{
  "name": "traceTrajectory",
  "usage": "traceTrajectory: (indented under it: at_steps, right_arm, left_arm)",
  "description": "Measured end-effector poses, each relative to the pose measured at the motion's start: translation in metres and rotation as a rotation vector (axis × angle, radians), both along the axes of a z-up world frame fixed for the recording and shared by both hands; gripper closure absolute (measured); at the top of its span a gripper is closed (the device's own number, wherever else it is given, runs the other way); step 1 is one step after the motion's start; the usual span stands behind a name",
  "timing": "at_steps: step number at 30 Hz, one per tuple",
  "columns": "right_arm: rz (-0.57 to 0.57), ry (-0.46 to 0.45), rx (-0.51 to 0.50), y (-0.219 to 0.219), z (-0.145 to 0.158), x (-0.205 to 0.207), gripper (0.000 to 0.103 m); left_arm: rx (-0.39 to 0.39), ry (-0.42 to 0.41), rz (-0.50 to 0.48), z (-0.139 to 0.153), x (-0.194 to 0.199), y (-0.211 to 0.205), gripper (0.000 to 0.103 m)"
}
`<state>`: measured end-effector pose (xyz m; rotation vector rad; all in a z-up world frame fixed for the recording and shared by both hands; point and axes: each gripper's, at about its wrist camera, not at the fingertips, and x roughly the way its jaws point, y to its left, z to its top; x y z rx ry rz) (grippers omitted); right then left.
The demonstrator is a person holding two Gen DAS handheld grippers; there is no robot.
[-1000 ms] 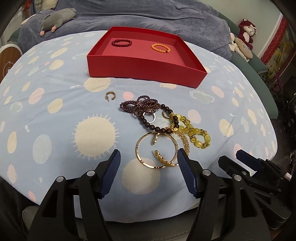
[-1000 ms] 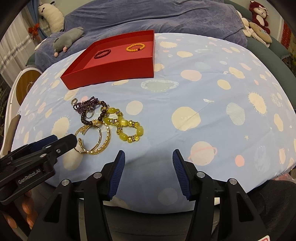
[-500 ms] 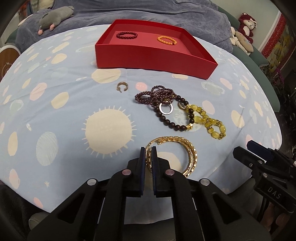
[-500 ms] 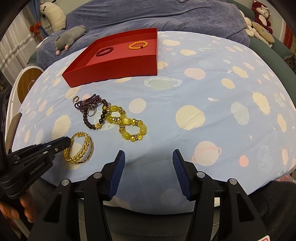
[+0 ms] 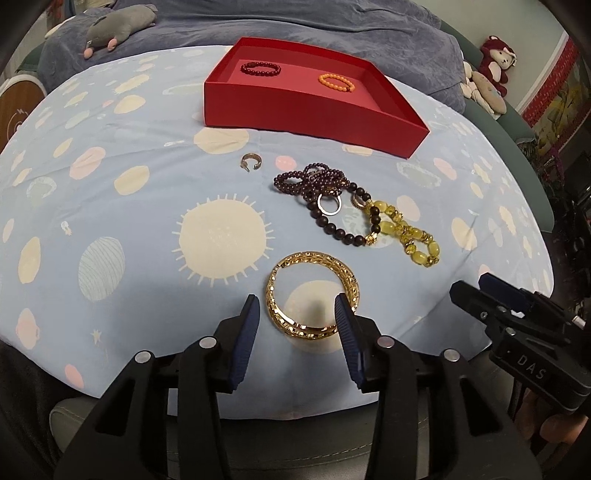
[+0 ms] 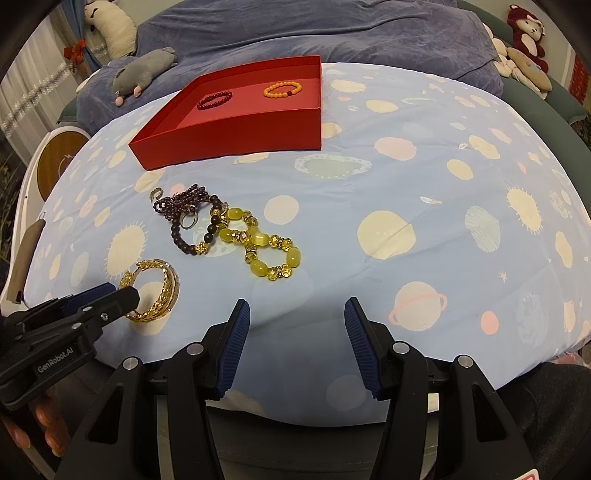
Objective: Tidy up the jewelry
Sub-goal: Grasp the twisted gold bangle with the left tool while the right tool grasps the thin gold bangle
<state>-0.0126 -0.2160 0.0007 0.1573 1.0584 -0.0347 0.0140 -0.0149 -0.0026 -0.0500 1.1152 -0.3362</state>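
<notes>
Stacked gold bangles [image 5: 314, 255] lie flat on the planet-print cloth near its front edge. My left gripper [image 5: 296, 301] is over their near half; its jaws are opening, one finger on each side, the pads not pressing. Behind them lies a tangle: a purple bead strand [image 5: 310, 181], a dark brown bead bracelet [image 5: 332, 230], a yellow bead bracelet [image 5: 410, 232] and a silver ring [image 5: 328, 204]. A small open ring [image 5: 252, 161] lies apart to the left. The red box [image 5: 295, 107] holds a dark red bracelet [image 5: 260, 68] and an orange bracelet [image 5: 336, 82]. My right gripper [image 6: 296, 304] hovers open and empty near the cloth's front edge.
A grey-blue blanket [image 6: 332, 33] is bunched behind the box, with a grey plush toy [image 6: 144, 70] on it. More plush toys [image 5: 487, 77] sit at the far right. The cloth drops away close below both grippers. A round wooden piece [image 6: 55, 162] stands off the left edge.
The left jaws closed on the gold bangles and pulled them nearer, away from the bead tangle, then parted again. The right gripper has kept still.
</notes>
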Motion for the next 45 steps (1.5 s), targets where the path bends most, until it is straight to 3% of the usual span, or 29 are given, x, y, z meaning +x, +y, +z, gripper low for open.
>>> traceTrajectory:
  at_steps: [2,5,14,25,27,31,42,45]
  right_arm:
    - [0.003,-0.001,0.000,0.000,0.000,0.000,0.051]
    - [0.004,0.001,0.002,0.001,0.000,0.000,0.051]
    - [0.038,0.002,0.015,0.012,0.001,0.000,0.051]
    - [0.193,0.002,0.058,0.075,-0.001,0.014,0.051]
    - [0.227,0.004,0.050,0.087,-0.003,0.016,0.051]
    - [0.262,0.004,0.026,0.105,-0.009,0.022,0.041]
    - [0.279,0.012,-0.034,0.125,-0.022,0.036,0.039]
    - [0.283,0.003,-0.053,0.124,-0.022,0.038,0.044]
  left_arm:
    - [0.005,0.013,0.000,-0.005,0.001,0.001,0.085]
    - [0.001,0.010,0.010,-0.005,0.002,0.006,0.097]
    - [-0.032,-0.056,0.018,0.014,0.004,0.015,0.098]
    - [0.007,-0.058,0.150,0.011,0.022,0.061,0.098]
    - [0.014,-0.059,0.171,0.010,0.024,0.070,0.098]
    - [0.022,-0.060,0.193,0.009,0.026,0.083,0.098]
    - [0.019,-0.042,0.202,0.001,0.028,0.093,0.098]
    - [0.018,-0.039,0.200,0.000,0.028,0.093,0.098]
